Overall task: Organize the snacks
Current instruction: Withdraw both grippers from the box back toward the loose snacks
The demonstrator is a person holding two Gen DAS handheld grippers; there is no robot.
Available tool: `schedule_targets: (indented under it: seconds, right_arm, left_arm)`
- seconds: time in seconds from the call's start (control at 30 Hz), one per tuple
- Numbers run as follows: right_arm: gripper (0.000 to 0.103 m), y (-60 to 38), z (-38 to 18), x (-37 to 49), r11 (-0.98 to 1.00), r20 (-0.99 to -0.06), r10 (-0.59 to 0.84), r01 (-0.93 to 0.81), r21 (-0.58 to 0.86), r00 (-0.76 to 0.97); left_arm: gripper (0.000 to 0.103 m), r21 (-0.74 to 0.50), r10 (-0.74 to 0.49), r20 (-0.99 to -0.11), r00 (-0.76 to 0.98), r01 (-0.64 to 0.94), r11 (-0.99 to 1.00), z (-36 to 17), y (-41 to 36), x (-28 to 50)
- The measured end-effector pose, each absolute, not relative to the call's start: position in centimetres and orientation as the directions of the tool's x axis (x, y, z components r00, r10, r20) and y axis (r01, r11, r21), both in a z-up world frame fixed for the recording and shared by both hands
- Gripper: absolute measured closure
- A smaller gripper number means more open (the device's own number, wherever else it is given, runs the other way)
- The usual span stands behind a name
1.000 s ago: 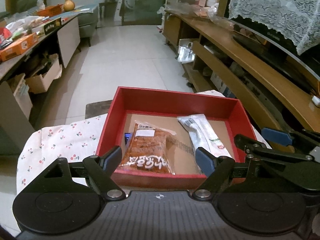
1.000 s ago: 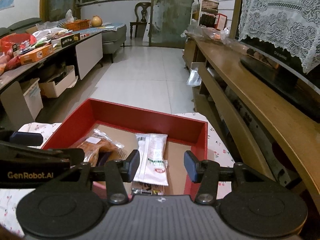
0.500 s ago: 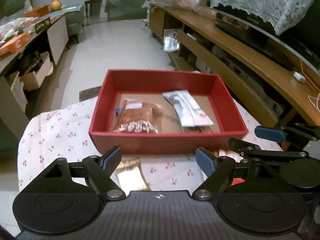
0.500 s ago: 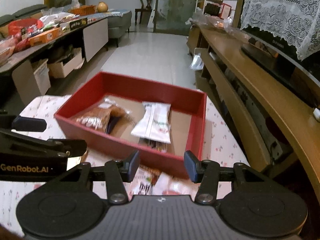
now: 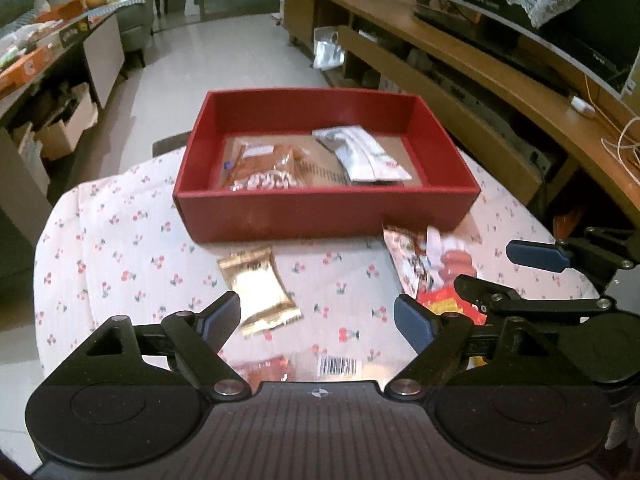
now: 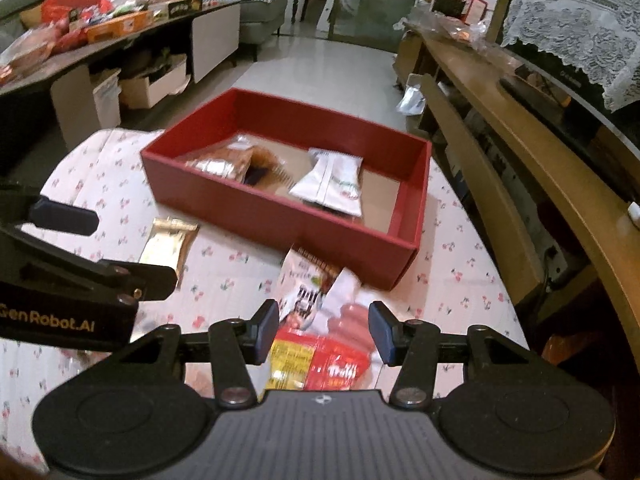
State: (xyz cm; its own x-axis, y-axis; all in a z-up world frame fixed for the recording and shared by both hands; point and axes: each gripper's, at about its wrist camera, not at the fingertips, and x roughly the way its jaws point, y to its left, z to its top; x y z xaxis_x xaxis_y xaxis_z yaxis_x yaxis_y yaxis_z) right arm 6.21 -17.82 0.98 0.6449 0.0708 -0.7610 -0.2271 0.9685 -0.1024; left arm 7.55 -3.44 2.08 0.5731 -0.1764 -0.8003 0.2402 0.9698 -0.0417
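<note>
I have both grippers over the round table with its cherry-print cloth, angled down toward the loose snacks in front of the red box. My left gripper has its jaws spread wide and opening a touch more as I watch; nothing is gripped between them, and the gold packet lies flat on the cloth just past the left finger, apart from the pads. Close under that gripper I can make out a clear packet with a barcode, mostly hidden by the tool's body. My right gripper stands partly open with the red sausage pack lying on the cloth below and between its fingers; the pads are clear of it on both sides, so I have hold of nothing there either. A printed snack bag lies partly under the sausage pack, its far end touching the near wall of the box. Inside the box sit an orange-brown snack bag on the left and a white wrapper on the right, on the brown cardboard floor.
</note>
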Motion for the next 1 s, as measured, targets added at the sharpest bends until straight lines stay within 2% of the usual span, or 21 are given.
schedule_targets:
  seconds: [1.0]
  right_arm:
    - [0.039, -17.1, -0.4, 5.1, 0.951, -0.781, 0.045, -0.267, -0.158, 0.622]
  left_arm:
    - [0.015, -0.004, -0.148, -0.845, 0.513, 0.271, 0.963, -0.1, -3.6, 6.1]
